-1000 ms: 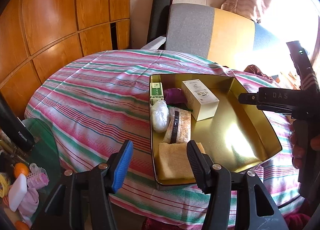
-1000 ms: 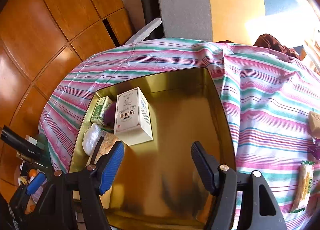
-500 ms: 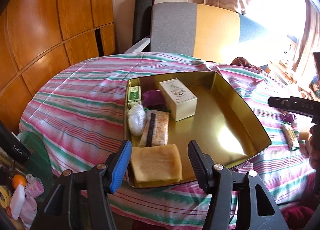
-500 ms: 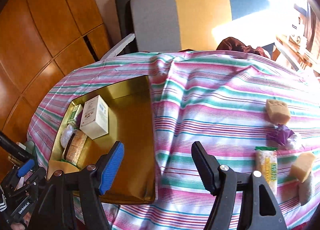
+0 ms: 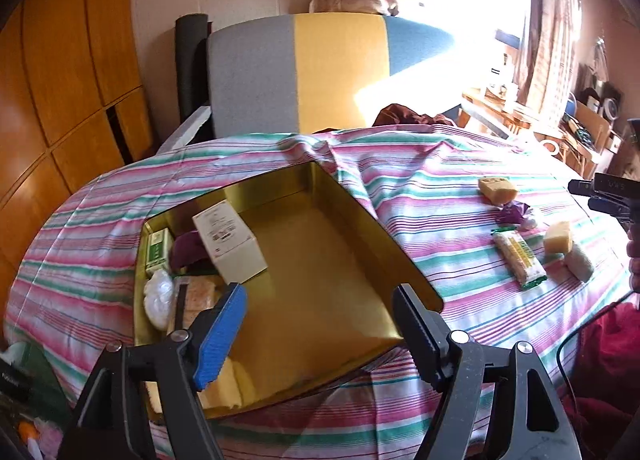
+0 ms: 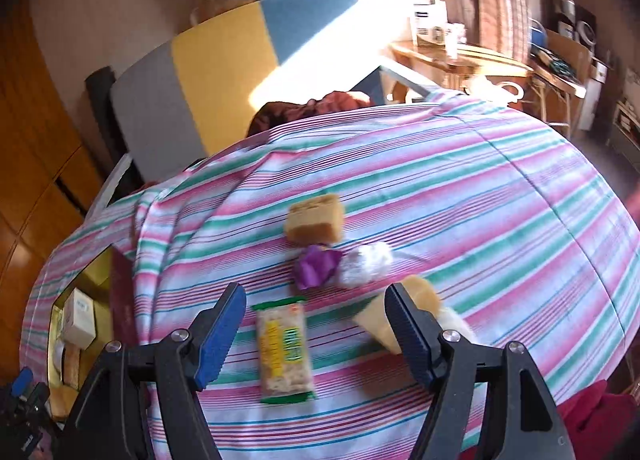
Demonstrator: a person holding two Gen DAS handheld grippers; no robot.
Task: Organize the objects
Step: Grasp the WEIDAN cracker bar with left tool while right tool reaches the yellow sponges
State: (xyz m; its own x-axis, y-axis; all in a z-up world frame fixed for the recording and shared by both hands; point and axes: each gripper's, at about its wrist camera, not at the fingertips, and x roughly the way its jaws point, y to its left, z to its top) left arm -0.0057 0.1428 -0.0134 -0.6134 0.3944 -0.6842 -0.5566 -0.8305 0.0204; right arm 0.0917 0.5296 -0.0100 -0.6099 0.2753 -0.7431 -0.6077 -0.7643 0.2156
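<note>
Left tool [image 5: 320,324]: jaws wide apart, holding nothing, poised over the near rim of the gold tray [image 5: 404,260]. The tray's floor ahead of this tool lies bare; a white box [image 5: 228,244], a green packet [image 5: 157,250] and other wrapped items crowd the tray's side to its left. Right tool [image 6: 314,334]: jaws wide apart, gripping nothing, above the striped worktop [image 6: 480,188]. A cracker packet [image 6: 283,348] lies between its jaws; a purple wrapper [image 6: 316,268] and sponge block [image 6: 315,218] lie ahead, a yellow wedge [image 6: 376,320] beside its right finger.
</note>
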